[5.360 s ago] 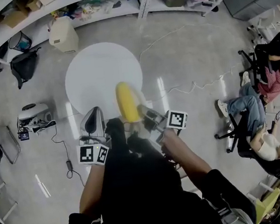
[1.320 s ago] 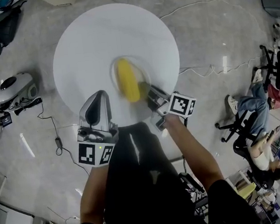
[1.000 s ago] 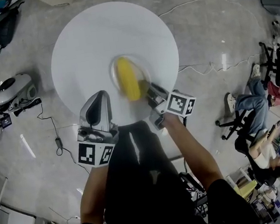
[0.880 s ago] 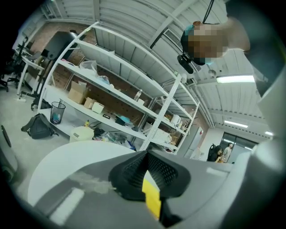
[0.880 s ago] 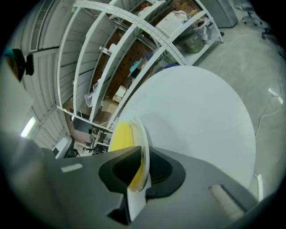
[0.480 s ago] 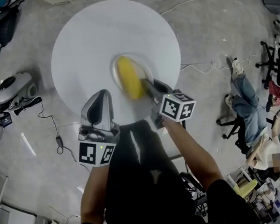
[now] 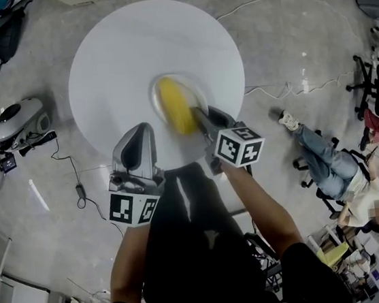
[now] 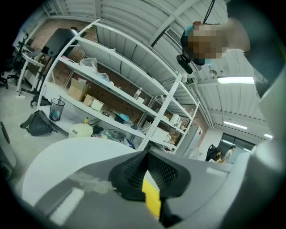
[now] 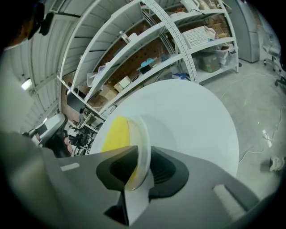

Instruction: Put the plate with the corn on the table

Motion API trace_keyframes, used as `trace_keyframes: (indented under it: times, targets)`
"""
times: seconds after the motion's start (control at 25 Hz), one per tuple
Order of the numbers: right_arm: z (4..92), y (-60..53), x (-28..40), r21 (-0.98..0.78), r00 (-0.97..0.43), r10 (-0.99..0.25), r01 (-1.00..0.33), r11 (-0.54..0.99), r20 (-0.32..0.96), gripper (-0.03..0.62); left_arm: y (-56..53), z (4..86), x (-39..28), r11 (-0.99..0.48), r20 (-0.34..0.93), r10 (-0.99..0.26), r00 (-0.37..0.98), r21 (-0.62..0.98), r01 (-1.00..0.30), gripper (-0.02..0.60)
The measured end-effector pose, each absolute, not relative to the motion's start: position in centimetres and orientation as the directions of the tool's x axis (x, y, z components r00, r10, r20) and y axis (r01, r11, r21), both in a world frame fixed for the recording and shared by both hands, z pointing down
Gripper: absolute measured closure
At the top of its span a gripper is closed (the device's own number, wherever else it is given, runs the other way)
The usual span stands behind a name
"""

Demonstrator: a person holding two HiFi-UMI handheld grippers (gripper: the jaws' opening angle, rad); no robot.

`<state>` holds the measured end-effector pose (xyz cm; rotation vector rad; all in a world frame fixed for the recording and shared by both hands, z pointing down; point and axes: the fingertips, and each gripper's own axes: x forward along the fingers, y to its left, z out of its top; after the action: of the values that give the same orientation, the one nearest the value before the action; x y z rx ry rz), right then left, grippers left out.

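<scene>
And there's the plate [image 7: 196, 89], flat on the round white tabletop [image 7: 116, 53], sitting a little toward the near side of centre, with the yellow corn [image 7: 175, 106] lying lengthwise in it and nothing else in the dish. From the right tool's own view the plate's pale rim [image 9: 144, 147] stands right between the jaws, corn [image 9: 115, 134] showing just past it, tabletop [image 9: 196, 116] spreading out beyond. The right tool [image 7: 199, 116] has its jaws spread wide, they've just been opening, and there's a gap on either side of the rim, so the pads aren't pressing on the plate. It comes in from the near right edge of the tabletop, marker cube toward the person. Over on the left, the left tool [image 7: 135, 135] hangs over the near edge of the tabletop, just beside the plate and not touching it; in its own view the left tool [image 8: 146, 172] has its jaws drawn together into a narrow slit, with nothing between them. Behind the tabletop run long white shelves [image 8: 111, 85] loaded with boxes and bags. Out on the grey floor [image 7: 279, 40] a white cable [image 7: 261, 5] trails past, and a person [image 7: 347, 179] sits in a chair well off to the right.
</scene>
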<state>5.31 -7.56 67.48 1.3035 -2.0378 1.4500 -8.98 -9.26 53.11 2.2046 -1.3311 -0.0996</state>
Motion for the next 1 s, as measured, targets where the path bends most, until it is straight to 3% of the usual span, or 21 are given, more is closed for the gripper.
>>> trace_keyframes:
  times: [0.32,1.0]
  targets:
    - [67.5,-7.5,6.0,-0.48,-0.48,-0.497,-0.866,0.138,0.723,0.488,-9.1,53.5,-8.6,-0.347,0.225,-0.832,0.507,0.501,-0.793,0.577]
    - [66.9,-7.6,6.5,-0.47,-0.473,-0.515,-0.87,0.146,0.715,0.49,-8.4,53.6,-8.4,-0.339,0.233,-0.833,0.502,0.502,-0.796,0.577]
